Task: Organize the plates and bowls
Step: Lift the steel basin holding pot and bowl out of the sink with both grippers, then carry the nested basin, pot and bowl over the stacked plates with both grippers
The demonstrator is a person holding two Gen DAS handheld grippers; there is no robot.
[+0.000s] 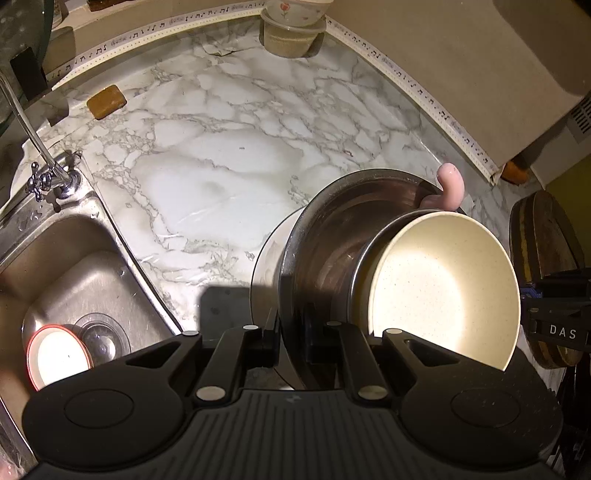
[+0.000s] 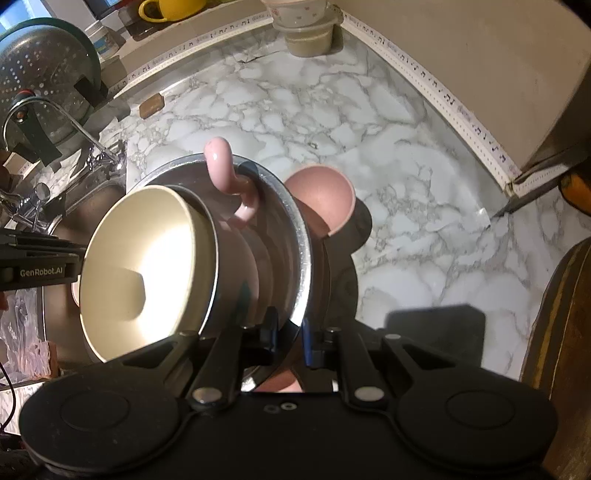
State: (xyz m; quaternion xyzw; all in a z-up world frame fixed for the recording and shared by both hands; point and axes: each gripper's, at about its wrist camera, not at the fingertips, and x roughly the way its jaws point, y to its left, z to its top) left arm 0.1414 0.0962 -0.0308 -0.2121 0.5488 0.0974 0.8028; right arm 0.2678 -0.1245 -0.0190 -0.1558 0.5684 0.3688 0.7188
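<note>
I have both grippers clamped on the same nested stack, so I judge the step in hand to be carrying it over the marble counter (image 1: 221,177) to a resting spot. My left gripper (image 1: 291,332) has its jaws narrow, pinching the rim of the steel bowl (image 1: 325,229) at the stack's 6 o'clock in its view. My right gripper (image 2: 291,338) is equally narrow, gripping the same steel rim from the opposite side. The cream bowl (image 1: 447,280) sits tilted inside the steel one, with a pink cup (image 2: 236,240) tucked between them, its curled handle (image 2: 221,166) poking out at 12 o'clock. In the right view a pink bowl (image 2: 325,195) shows behind the stack at 1 o'clock; whether it is part of the stack or lies on the counter I cannot tell.

The next move, as I read it, calls for levelling the stack and lowering both hands together, since the cream bowl leans and could slide out.

Around it: the sink (image 1: 74,266) lies at 8 o'clock in the left view, with a red-rimmed dish (image 1: 59,354) inside and the tap (image 1: 51,177) above. A brown soap bar (image 1: 107,101) sits at 10 o'clock, and 2 stacked tubs (image 1: 291,33) at 12 o'clock by the wall. A wooden board (image 1: 546,277) stands at 3 o'clock, near the cream bowl, so I would keep clear of that side
</note>
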